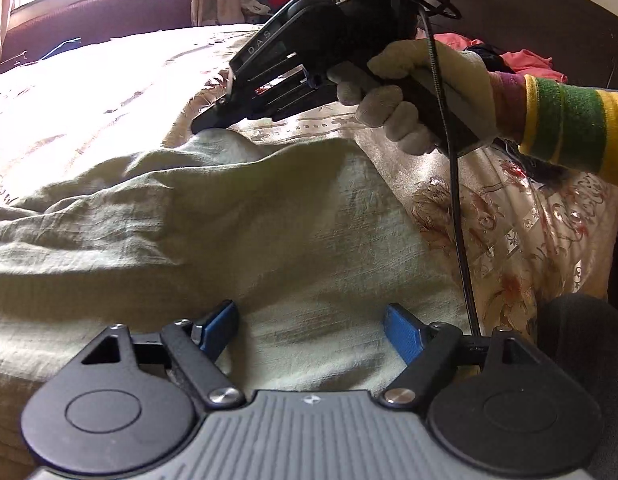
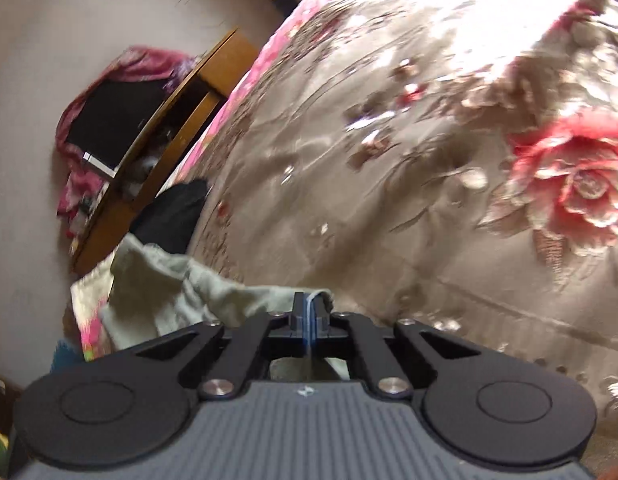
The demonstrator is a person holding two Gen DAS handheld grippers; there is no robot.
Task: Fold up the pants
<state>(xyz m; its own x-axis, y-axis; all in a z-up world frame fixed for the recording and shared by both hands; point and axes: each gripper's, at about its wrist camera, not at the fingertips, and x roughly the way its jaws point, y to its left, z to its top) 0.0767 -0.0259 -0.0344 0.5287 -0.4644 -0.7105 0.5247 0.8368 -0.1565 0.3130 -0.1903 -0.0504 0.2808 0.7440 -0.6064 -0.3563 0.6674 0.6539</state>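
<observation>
My left claw [image 1: 311, 330] stood open, its blue fingers [image 1: 401, 334] spread apart just above the pants [image 1: 237, 216]. The pants, pale green and creased, lay spread over the bed's floral cover [image 1: 509, 216], near the bed's edge beneath my left claw. My right claw [image 1: 205, 122] was clamped on a fold of the pants farther across the bed, its tips pressed together at a raised peak of the cloth. My gloved right hand [image 1: 421, 92] gripped its handle, and a black cable [image 1: 457, 200] hung down from it. In the right wrist view, my right claw [image 2: 311, 316] showed its fingers shut with the pale green cloth [image 2: 213, 296] pinched between them and trailing off toward the bed's side edge. A large red rose pattern [image 2: 577, 176] marked the cover beyond. A wooden shelf unit [image 2: 157, 148] stood beside the bed against the wall.
</observation>
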